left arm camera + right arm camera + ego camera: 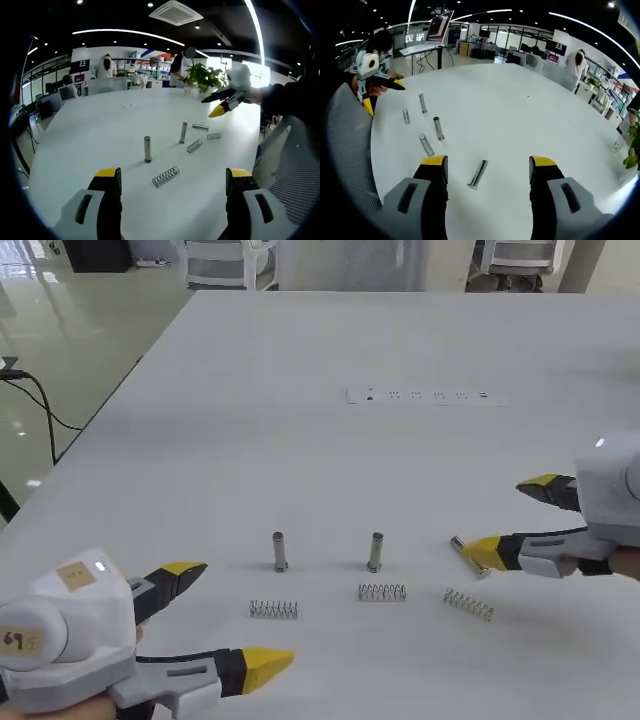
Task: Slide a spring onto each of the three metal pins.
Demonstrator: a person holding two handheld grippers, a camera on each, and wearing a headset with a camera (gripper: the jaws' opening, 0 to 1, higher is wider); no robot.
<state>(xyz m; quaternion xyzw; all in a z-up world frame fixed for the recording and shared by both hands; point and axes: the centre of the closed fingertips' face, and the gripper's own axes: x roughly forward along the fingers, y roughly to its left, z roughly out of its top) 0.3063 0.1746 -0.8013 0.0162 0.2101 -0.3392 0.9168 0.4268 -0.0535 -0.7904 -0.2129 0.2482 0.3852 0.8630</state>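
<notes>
Right gripper view — fallen pin [477, 174] flat on table [520, 110], just ahead between released right tongs [488, 161], long axis roughly along the jaws. Left tongs [173, 172] also released — farther off, nearest spring [165, 176] just ahead of them.

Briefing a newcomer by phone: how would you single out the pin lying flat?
On the white table, three springs lie in a row with a pin behind each. The lying pin is rightmost, by the right hand-held gripper; the other two pins stand upright.
</notes>
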